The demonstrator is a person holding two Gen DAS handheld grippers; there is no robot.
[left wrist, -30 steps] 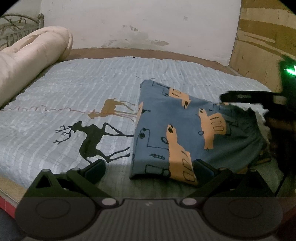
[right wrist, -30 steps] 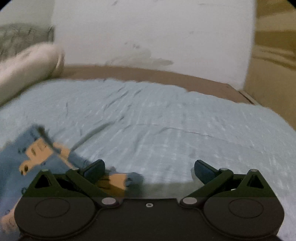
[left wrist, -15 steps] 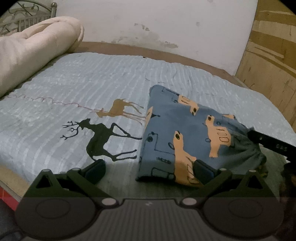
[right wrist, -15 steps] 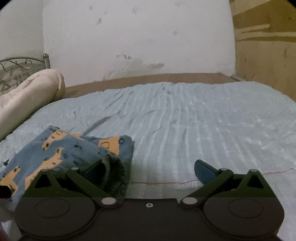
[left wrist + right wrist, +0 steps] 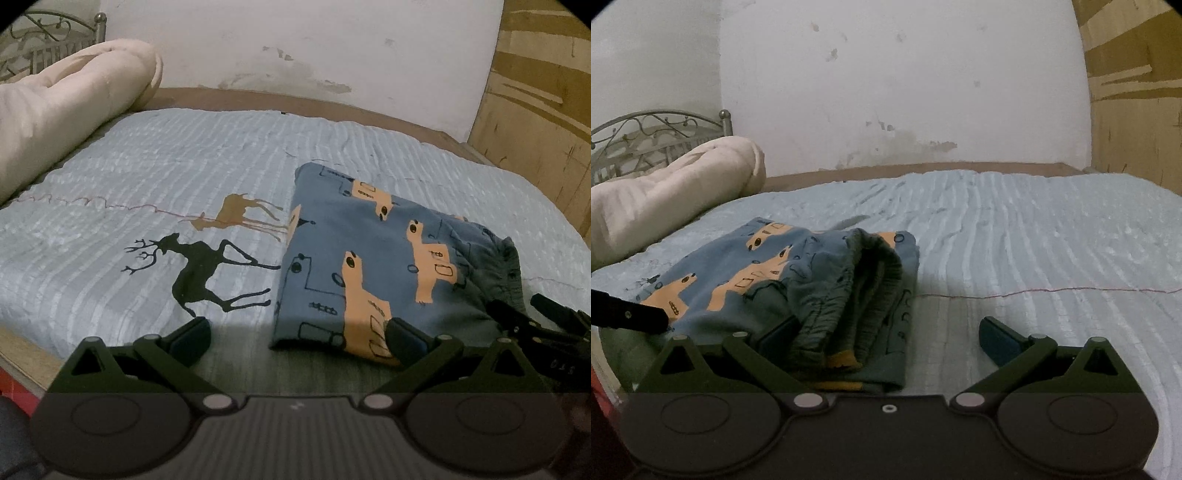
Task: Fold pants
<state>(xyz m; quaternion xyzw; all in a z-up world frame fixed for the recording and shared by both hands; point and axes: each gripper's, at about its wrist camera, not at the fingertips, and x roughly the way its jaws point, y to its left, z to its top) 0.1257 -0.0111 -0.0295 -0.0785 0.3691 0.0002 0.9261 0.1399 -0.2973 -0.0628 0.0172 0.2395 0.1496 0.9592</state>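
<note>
The blue pants point(image 5: 373, 254) with orange animal prints lie folded into a compact stack on the light blue bedspread point(image 5: 147, 177). In the right wrist view the pants point(image 5: 798, 280) show their grey waistband end. My left gripper point(image 5: 295, 343) is open and empty, just in front of the stack's near edge. My right gripper point(image 5: 886, 336) is open and empty, its left finger point(image 5: 775, 336) beside the waistband end. The right gripper also shows at the right edge of the left wrist view point(image 5: 546, 325).
A rolled cream quilt point(image 5: 62, 107) lies along the left side of the bed by a metal headboard point(image 5: 646, 129). A white wall point(image 5: 886, 81) stands behind, a wooden panel point(image 5: 539, 92) at right. The bed's wooden front edge point(image 5: 22, 365) is near left.
Both grippers have pulled back toward the front of the bed and lowered. The right gripper swung from the bare bedspread to face the waistband end. The pants stayed put.
</note>
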